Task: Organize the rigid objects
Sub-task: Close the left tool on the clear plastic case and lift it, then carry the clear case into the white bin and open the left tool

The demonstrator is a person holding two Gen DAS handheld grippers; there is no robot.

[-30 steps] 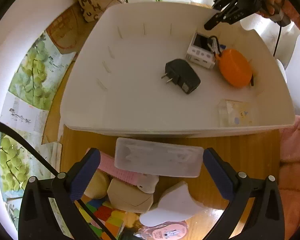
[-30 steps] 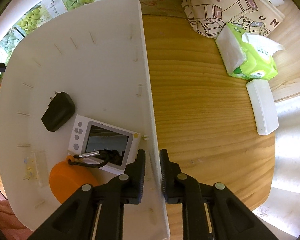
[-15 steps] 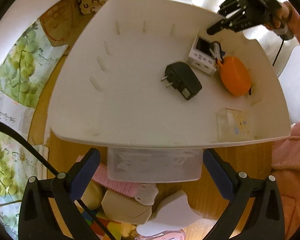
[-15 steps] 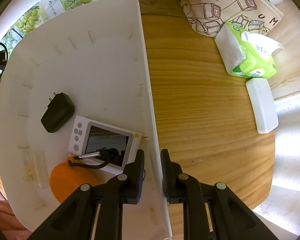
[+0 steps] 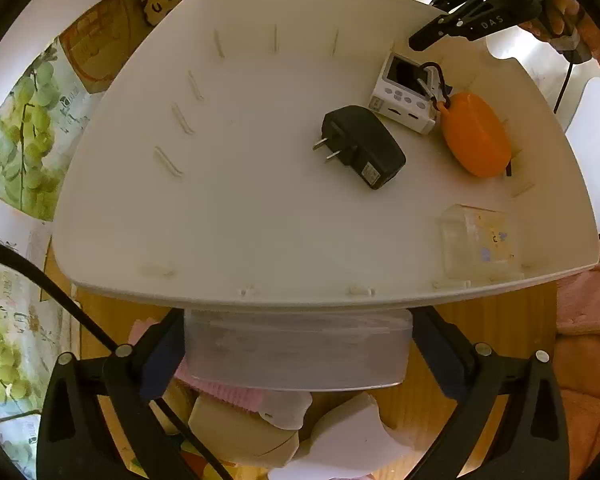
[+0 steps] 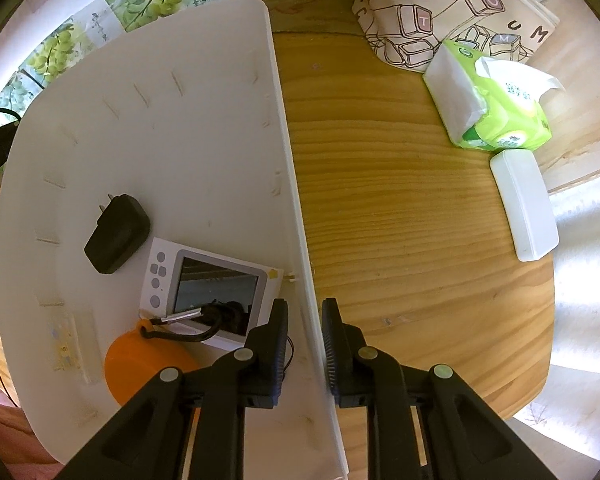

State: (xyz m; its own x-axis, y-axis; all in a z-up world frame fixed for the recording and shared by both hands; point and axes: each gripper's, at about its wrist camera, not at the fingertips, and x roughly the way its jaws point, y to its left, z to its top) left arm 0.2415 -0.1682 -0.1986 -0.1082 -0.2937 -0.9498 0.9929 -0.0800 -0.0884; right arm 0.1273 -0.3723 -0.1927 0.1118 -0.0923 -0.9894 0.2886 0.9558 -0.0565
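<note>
Wooden table [image 6: 400, 216], left tongs [image 5: 298, 350] holding clear box [image 5: 296, 350] crosswise, right tongs [image 6: 305, 322] pinching bin [image 6: 292, 184] wall.

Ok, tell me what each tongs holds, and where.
Left tongs: clear plastic case, gripped by its two short ends. Right tongs: white bin, clamped on its side wall.

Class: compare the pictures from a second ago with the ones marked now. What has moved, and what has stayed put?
The left gripper, shut on the clear plastic box, has carried it toward the white bin; the box now sits at the bin's near rim. The right gripper stays clamped on the bin's wall. The black charger, white device and orange case have not shifted.
</note>
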